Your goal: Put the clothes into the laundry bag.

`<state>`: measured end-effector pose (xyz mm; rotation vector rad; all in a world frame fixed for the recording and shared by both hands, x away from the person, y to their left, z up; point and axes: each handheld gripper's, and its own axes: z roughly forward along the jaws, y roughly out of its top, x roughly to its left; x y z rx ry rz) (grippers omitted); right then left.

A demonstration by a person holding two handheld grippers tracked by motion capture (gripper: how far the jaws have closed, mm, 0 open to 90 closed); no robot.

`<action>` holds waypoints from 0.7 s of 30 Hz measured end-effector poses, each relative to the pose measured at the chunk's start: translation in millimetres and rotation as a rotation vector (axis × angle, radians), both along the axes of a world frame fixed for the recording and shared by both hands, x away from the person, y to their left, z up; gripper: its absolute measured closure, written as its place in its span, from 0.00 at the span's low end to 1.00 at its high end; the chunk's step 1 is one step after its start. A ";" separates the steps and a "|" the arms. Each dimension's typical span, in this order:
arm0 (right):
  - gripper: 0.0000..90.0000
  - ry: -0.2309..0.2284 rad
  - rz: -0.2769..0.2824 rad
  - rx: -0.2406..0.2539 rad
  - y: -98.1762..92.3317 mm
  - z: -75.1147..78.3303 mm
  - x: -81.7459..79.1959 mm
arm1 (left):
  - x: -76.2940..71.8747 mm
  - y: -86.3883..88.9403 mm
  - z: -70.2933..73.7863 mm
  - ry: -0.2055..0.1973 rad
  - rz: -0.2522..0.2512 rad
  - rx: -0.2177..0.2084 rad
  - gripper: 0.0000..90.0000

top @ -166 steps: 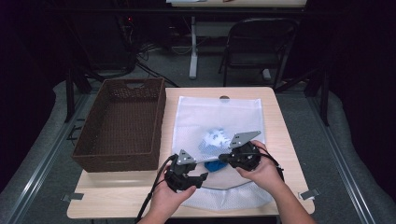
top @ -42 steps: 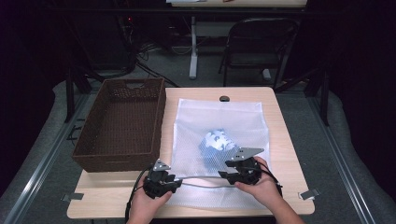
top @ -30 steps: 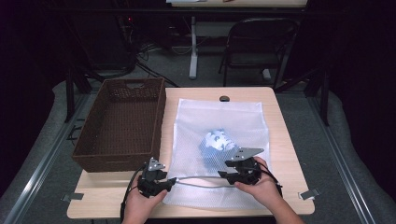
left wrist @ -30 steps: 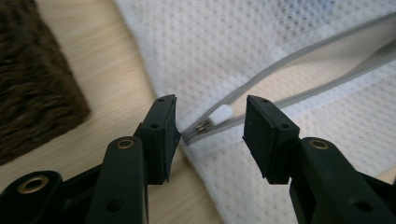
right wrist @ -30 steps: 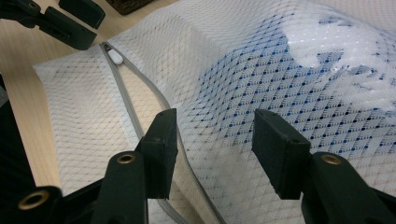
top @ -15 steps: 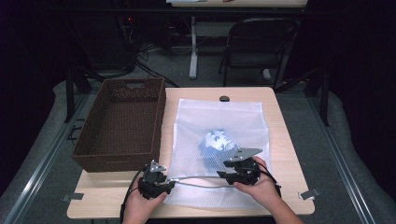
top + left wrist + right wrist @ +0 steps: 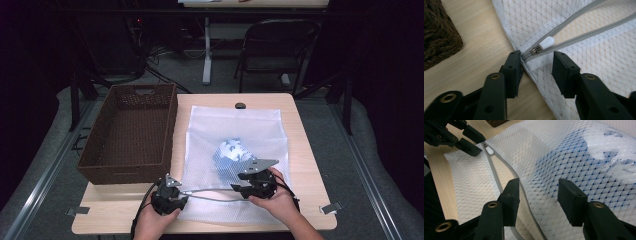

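Observation:
A white mesh bag (image 7: pixel 235 125) lies flat on the table with a blue and white garment (image 7: pixel 231 152) inside. Its grey zipper (image 7: pixel 210 192) runs along the near edge and gapes apart. My left gripper (image 7: pixel 179 193) is at the bag's near left corner. Its jaws have just been closing and stand apart around the zipper's end (image 7: pixel 527 55), just short of the white pull tab (image 7: pixel 546 42). My right gripper (image 7: pixel 236 188) rests over the near edge, open, with mesh and the garment (image 7: pixel 599 152) beyond its jaws. The left gripper (image 7: pixel 479 145) and pull tab (image 7: pixel 489 150) appear at the top left of the right gripper view.
A brown woven basket (image 7: pixel 131 132) stands left of the bag, its corner (image 7: pixel 439 37) close to my left gripper. A small dark object (image 7: pixel 240 105) sits at the table's far edge. A folding chair (image 7: pixel 280 45) stands beyond the wooden table (image 7: pixel 300 150).
Since the earliest frame my left gripper has travelled left from the bag's middle to its near left corner, leaving the zipper open. In the last second it barely shifted; the right stayed put.

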<state>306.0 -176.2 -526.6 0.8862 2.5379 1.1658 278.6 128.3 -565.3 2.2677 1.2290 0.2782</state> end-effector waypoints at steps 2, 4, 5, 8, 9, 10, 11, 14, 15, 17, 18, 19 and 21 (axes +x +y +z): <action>0.58 0.002 0.003 -0.003 1.1 -0.6 -0.2 | -0.3 0.3 -0.2 -0.005 0.006 0.000 0.70; 0.58 0.003 0.004 -0.006 1.9 -0.9 -0.4 | -0.7 0.0 -0.2 -0.014 0.006 0.014 0.74; 0.58 0.003 0.004 -0.006 2.1 -0.9 -0.5 | -1.2 -0.6 -0.1 -0.015 0.007 0.019 0.77; 0.58 0.001 0.004 -0.002 1.9 -0.6 0.0 | -2.3 -2.7 -0.1 -0.021 0.001 0.027 0.81; 0.58 0.001 0.004 -0.001 1.8 -0.5 0.1 | -2.4 -3.2 -0.1 -0.024 -0.003 0.027 0.82; 0.58 -0.001 0.004 0.000 1.8 -0.4 0.2 | -2.6 -3.6 -0.1 -0.021 -0.005 0.023 0.84; 0.58 -0.001 0.004 0.001 1.8 -0.4 0.2 | -2.6 -3.7 -0.1 -0.023 -0.009 0.028 0.87; 0.58 -0.001 0.004 0.000 1.8 -0.6 0.4 | -3.2 -5.2 -0.1 -0.022 -0.019 0.025 0.92; 0.58 -0.002 0.005 0.000 1.9 -0.6 0.4 | -3.8 -6.0 0.0 -0.020 -0.015 0.025 0.93; 0.58 -0.003 0.006 -0.001 2.0 -0.7 0.5 | -3.9 -6.8 -0.1 -0.022 -0.013 0.023 0.95; 0.58 -0.004 0.007 -0.002 2.1 -0.8 0.5 | -3.7 -6.8 -0.3 -0.020 -0.011 0.016 0.95; 0.58 -0.002 0.007 -0.002 2.2 -0.9 0.5 | -3.4 -6.3 -0.2 -0.019 -0.011 0.016 0.96; 0.58 0.000 0.006 0.001 2.3 -1.3 0.7 | -2.9 -5.7 -0.3 -0.014 -0.004 0.003 0.97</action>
